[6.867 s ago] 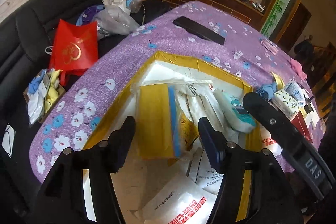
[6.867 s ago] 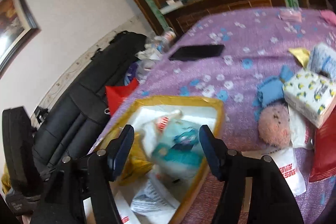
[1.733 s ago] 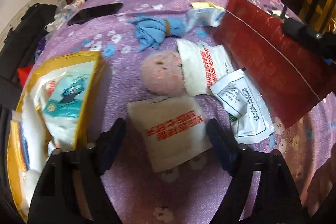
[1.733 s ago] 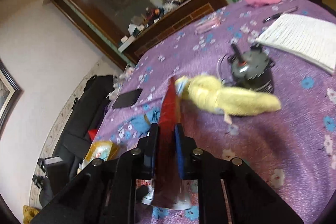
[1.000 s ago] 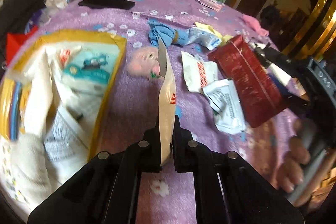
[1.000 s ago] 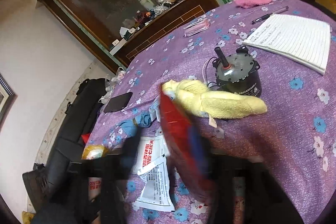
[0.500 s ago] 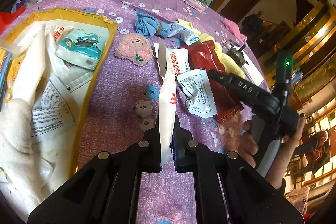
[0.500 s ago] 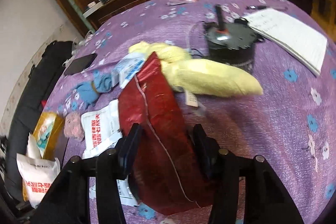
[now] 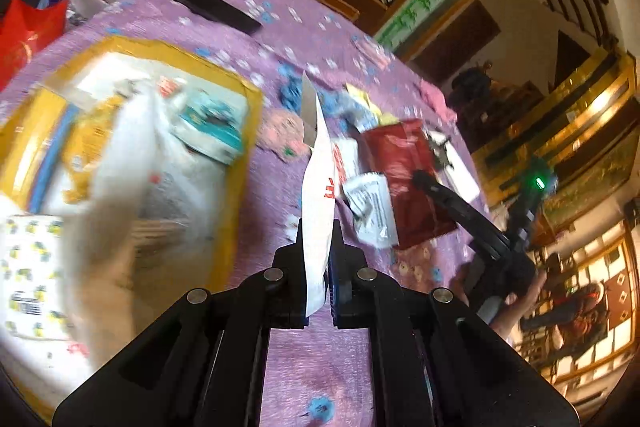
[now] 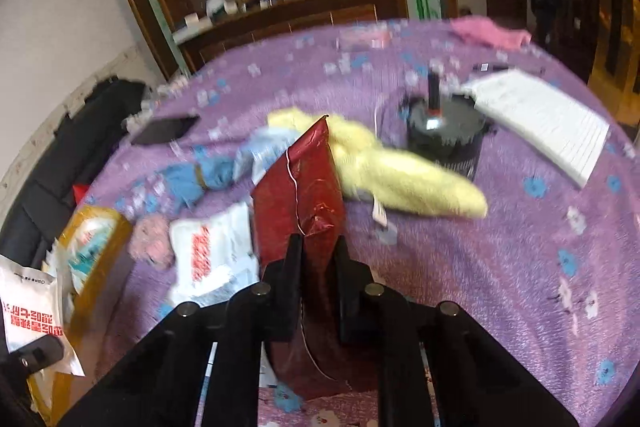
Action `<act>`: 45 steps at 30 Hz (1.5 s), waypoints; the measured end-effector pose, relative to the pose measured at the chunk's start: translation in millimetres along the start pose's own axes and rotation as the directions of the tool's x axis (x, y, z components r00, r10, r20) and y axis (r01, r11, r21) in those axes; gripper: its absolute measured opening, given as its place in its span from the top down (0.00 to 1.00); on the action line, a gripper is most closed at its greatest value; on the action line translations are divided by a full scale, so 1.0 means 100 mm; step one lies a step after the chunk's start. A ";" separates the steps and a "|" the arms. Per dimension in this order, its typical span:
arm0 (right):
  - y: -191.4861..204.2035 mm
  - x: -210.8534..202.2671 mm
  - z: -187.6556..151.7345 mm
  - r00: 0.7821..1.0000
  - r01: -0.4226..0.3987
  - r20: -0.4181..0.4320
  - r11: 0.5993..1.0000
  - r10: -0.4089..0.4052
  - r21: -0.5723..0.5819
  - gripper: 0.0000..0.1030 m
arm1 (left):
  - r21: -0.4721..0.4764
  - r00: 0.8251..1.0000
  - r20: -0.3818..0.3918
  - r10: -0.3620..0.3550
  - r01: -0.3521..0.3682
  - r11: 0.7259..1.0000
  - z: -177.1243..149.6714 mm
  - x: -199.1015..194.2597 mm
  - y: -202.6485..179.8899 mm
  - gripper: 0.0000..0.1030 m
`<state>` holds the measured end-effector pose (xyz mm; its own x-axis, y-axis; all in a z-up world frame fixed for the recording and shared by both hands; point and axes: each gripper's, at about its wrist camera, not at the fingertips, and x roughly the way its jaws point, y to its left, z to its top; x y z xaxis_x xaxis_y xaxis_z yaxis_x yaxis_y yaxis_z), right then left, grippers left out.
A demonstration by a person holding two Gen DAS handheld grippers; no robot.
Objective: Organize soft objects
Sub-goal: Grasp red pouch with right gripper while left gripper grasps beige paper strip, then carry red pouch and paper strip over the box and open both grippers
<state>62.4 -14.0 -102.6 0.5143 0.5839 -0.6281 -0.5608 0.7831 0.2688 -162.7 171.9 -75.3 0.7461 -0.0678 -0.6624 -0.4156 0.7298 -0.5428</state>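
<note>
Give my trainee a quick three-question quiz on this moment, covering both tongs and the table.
1. True or false: the left tongs grip a white packet.
2. What do the right tongs pinch: A) yellow towel, B) red pouch, C) notebook?
3. What lies right behind the red pouch, touching it?

Key: 1. True. 2. B. 3. The yellow towel.

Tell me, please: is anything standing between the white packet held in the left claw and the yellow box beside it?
Nothing visible blocks the way. The left claw grips the white packet above bare purple tablecloth, and the yellow box lies open beside it, though already piled with packets.
</note>
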 end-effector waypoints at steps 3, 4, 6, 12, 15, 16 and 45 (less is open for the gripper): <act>-0.04 -0.20 0.02 0.994 -0.056 0.095 0.998 0.053 0.031 0.89 | -0.027 0.999 0.035 0.012 -0.011 1.000 0.06 -0.17 0.14 0.94; -0.06 -0.24 0.03 0.990 -0.088 0.112 0.995 0.083 0.039 0.89 | -0.034 0.999 0.046 0.022 -0.021 0.999 0.09 -0.22 0.19 0.94; -0.08 -0.32 0.04 0.975 -0.173 0.151 0.983 0.163 0.054 0.89 | -0.051 0.998 0.060 0.028 -0.025 0.998 0.12 -0.30 0.29 0.94; 0.01 -0.35 0.00 0.924 -0.368 0.141 0.926 0.354 0.088 0.89 | -0.115 0.994 0.102 0.041 -0.029 0.993 0.20 -0.49 0.62 0.94; 0.24 -0.35 -0.09 0.888 -0.459 0.098 0.878 0.449 0.137 0.89 | -0.138 0.993 0.102 0.065 -0.050 0.989 0.31 -0.48 0.77 0.94; 0.36 -0.34 -0.12 0.869 -0.495 0.082 0.855 0.488 0.153 0.89 | -0.147 0.994 0.099 0.055 -0.040 0.988 0.38 -0.46 0.82 0.94; 1.35 0.12 -0.12 0.847 -0.518 -0.086 0.851 0.524 0.082 0.35 | -0.159 0.983 -0.043 0.178 -0.183 0.970 0.50 -0.33 1.10 0.45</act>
<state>-14.6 96.7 -82.5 0.0860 0.8868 -0.4541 -0.6909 0.3814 0.6141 -207.1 289.0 -87.5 0.6371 0.0344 -0.7700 -0.6226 0.6119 -0.4878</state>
